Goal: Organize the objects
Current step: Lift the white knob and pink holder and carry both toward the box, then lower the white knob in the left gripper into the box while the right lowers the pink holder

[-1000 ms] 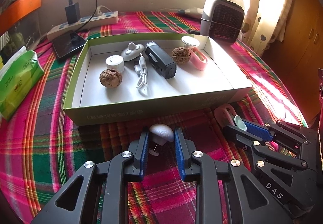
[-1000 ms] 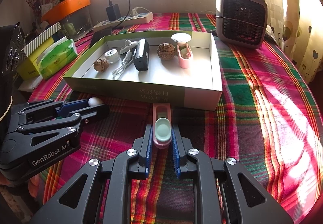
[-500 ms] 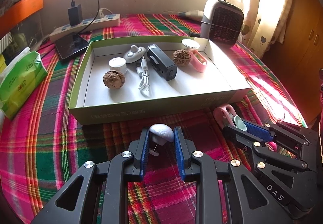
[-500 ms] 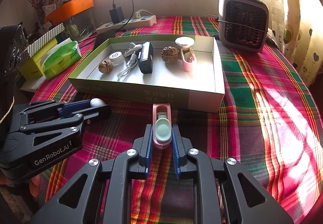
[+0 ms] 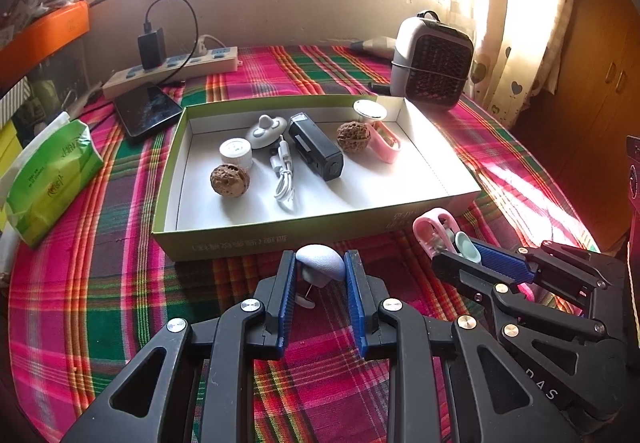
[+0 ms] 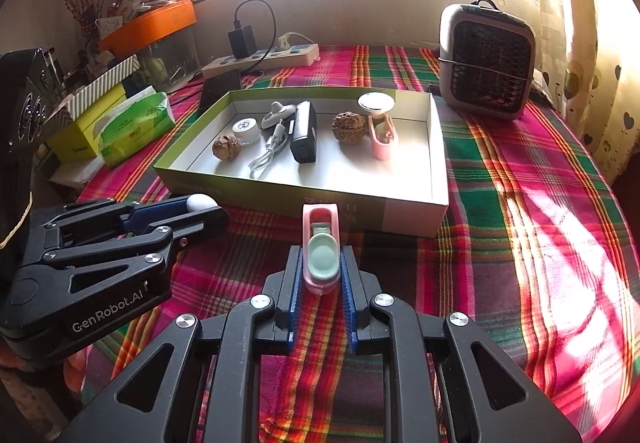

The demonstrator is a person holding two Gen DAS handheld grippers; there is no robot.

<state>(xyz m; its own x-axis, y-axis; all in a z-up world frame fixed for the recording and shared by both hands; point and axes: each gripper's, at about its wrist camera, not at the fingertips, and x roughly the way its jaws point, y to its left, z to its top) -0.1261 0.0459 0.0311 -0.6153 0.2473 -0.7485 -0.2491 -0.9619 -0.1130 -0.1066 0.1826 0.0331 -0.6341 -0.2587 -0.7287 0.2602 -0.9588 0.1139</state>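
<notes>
My left gripper [image 5: 319, 267] is shut on a small white mushroom-shaped knob [image 5: 320, 262] with a thin pin under it, held just in front of the green box [image 5: 248, 239]. My right gripper [image 6: 321, 263] is shut on a pink clip with a mint-green pad [image 6: 321, 251], also just short of the box's near wall [image 6: 304, 199]. Each gripper shows in the other's view: the right one [image 5: 460, 249] and the left one [image 6: 202, 205]. Inside the box lie two walnuts [image 5: 230, 181], a white jar, a white cable, a black device [image 5: 316, 151] and another pink clip [image 5: 385, 141].
A plaid cloth [image 5: 100, 243] covers the table. A small heater [image 6: 486, 61] stands at the back right, a power strip [image 5: 172, 69] and a phone [image 5: 147, 108] at the back left, a green tissue pack [image 5: 48, 179] at the left. Curtains hang on the right.
Both views have shifted slightly, so the box sits a little farther away and lower in frame. Both grips are unchanged.
</notes>
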